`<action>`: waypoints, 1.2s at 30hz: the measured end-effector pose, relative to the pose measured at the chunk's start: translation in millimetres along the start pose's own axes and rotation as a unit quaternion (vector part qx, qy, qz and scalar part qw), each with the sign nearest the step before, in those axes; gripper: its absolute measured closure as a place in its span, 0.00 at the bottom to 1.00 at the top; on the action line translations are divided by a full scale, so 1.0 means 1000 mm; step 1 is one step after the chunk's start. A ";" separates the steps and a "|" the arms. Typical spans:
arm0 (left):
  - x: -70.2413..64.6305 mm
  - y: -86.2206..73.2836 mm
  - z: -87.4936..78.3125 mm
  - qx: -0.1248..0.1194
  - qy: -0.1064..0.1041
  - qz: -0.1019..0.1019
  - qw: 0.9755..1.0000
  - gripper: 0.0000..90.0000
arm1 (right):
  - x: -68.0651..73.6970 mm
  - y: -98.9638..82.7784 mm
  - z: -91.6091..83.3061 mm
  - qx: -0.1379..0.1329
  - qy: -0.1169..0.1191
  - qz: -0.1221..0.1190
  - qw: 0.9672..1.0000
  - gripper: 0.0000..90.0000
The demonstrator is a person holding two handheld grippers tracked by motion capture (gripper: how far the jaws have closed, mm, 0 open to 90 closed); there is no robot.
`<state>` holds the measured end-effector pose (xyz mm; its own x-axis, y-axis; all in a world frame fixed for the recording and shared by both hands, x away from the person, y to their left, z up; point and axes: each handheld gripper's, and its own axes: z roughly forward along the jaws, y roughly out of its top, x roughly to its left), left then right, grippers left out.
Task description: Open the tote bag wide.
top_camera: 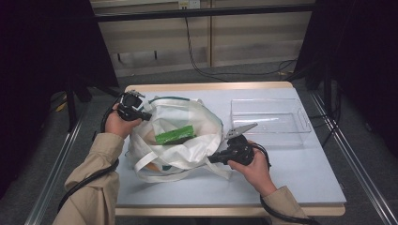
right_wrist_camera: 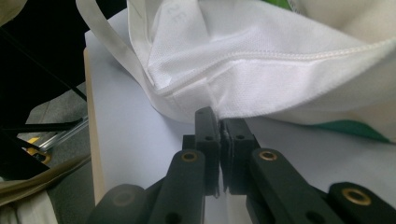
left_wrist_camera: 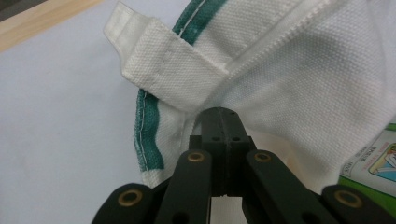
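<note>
While both grippers (top_camera: pixel 141 112) (top_camera: pixel 216 158) pinch the white bag (top_camera: pixel 187 140), the pale table (top_camera: pixel 291 173) stands over grey floor (top_camera: pixel 164 75)

Bag (top_camera: pixel 176 140): I see it on the table (top_camera: pixel 300 178), left of centre.
Tray (top_camera: pixel 270 117): right of bag, further back.
Packet (top_camera: pixel 174 135): inside bag, probably lying flat.

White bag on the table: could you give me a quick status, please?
Both grippers, left and right, shut on white bag rim. Green packet inside. Clear tray alongside.
</note>
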<state>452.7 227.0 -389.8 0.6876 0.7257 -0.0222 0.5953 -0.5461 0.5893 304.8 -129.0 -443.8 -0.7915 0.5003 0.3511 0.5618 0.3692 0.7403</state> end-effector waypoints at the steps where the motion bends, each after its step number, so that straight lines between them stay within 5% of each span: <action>1: 0.000 0.000 0.001 0.001 -0.001 0.001 1.000 1.00 | -0.001 -0.001 0.001 -0.001 0.000 -0.001 1.000 0.96; 21: 0.001 -0.010 0.019 0.006 0.004 0.000 1.000 1.00 | -0.006 -0.013 0.011 0.010 -0.013 0.010 1.000 0.96; 36: 0.001 -0.017 0.026 0.005 0.005 -0.005 1.000 1.00 | -0.005 -0.018 0.017 0.029 -0.035 -0.012 0.999 0.96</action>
<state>453.9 225.7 -420.7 0.6778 0.7350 -0.0202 0.6061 -0.5429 0.5813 302.7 -125.2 -468.4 -0.7878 0.5428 0.2912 0.5569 0.4258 0.7131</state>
